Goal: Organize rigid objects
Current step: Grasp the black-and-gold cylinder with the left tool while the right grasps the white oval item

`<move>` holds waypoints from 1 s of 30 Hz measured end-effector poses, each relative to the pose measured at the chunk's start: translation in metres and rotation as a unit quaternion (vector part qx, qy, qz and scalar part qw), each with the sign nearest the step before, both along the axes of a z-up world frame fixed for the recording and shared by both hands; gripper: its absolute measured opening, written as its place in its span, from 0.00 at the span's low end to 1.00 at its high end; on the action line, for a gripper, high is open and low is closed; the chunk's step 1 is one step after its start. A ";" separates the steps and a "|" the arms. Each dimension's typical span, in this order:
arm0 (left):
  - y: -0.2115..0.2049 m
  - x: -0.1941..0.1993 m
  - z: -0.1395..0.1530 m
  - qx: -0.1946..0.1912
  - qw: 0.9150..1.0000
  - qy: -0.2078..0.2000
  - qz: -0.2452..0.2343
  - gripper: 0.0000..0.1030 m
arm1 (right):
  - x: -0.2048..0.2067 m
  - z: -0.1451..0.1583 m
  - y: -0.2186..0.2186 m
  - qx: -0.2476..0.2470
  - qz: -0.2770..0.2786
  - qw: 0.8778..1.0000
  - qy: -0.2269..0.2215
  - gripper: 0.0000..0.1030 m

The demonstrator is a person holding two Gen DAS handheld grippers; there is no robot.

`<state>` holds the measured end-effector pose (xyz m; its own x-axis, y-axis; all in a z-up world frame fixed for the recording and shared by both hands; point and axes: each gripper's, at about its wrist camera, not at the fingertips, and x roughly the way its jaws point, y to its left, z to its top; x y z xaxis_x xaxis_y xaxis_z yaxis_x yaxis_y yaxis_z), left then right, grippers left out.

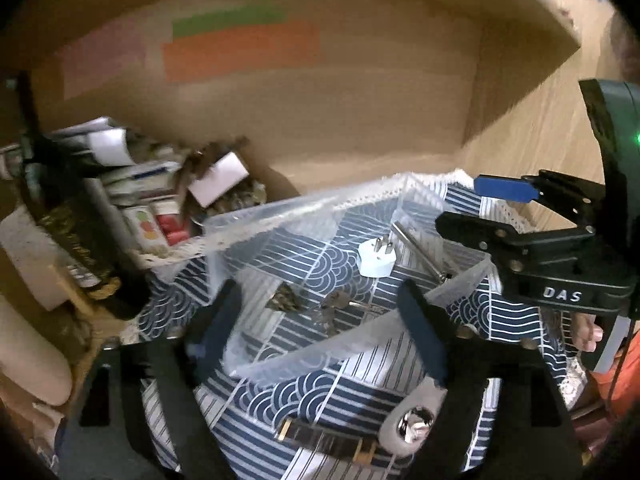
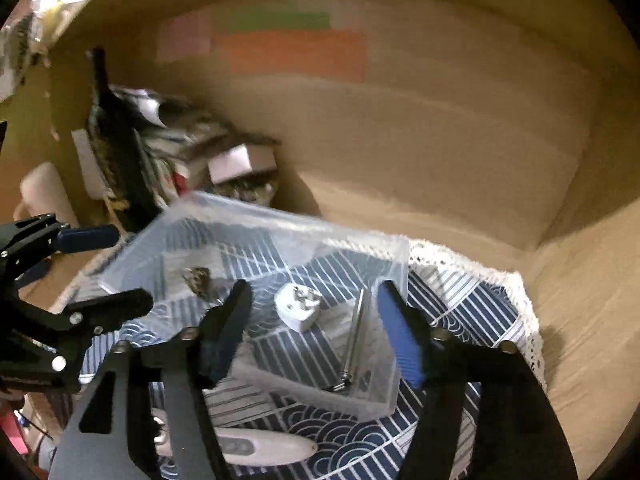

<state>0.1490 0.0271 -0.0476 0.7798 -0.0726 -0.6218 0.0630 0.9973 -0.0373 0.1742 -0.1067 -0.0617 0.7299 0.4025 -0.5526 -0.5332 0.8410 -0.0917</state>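
Note:
A clear plastic box [image 1: 304, 204] [image 2: 280, 224] sits on a blue wave-pattern cloth [image 1: 320, 392] [image 2: 460, 296]. Inside lie a white plug adapter [image 1: 376, 258] [image 2: 298, 308], a metal rod [image 1: 420, 250] [image 2: 354, 340], keys [image 1: 340, 308] and a small dark patterned piece [image 1: 284, 300] [image 2: 198, 278]. My left gripper [image 1: 320, 328] is open, its fingers straddling the box's near wall. My right gripper [image 2: 316, 332] is open around the box's near right corner. It also shows in the left wrist view [image 1: 472, 204]. A white thermometer-like device [image 2: 264, 446] and a metal-ended tool [image 1: 412, 428] lie on the cloth in front.
All this sits inside a wooden shelf cubby [image 1: 360, 120] with coloured paper strips [image 1: 240, 48] on its back wall. A cluttered pile of boxes and papers [image 1: 152, 184] [image 2: 192, 152] and a dark bottle [image 1: 76, 232] fill the left side.

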 end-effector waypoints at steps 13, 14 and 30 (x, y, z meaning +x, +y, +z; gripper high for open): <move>0.023 -0.060 -0.047 0.023 0.998 0.062 0.019 0.96 | -0.050 -0.027 0.007 0.003 0.025 1.000 0.011 0.71; 0.024 -0.061 -0.054 0.020 0.997 0.072 0.016 0.96 | -0.052 -0.031 0.007 0.003 0.025 1.000 0.016 0.71; 0.004 -0.031 -0.110 -0.003 0.986 0.164 -0.035 0.94 | -0.069 -0.077 -0.007 0.018 0.022 0.996 0.084 0.71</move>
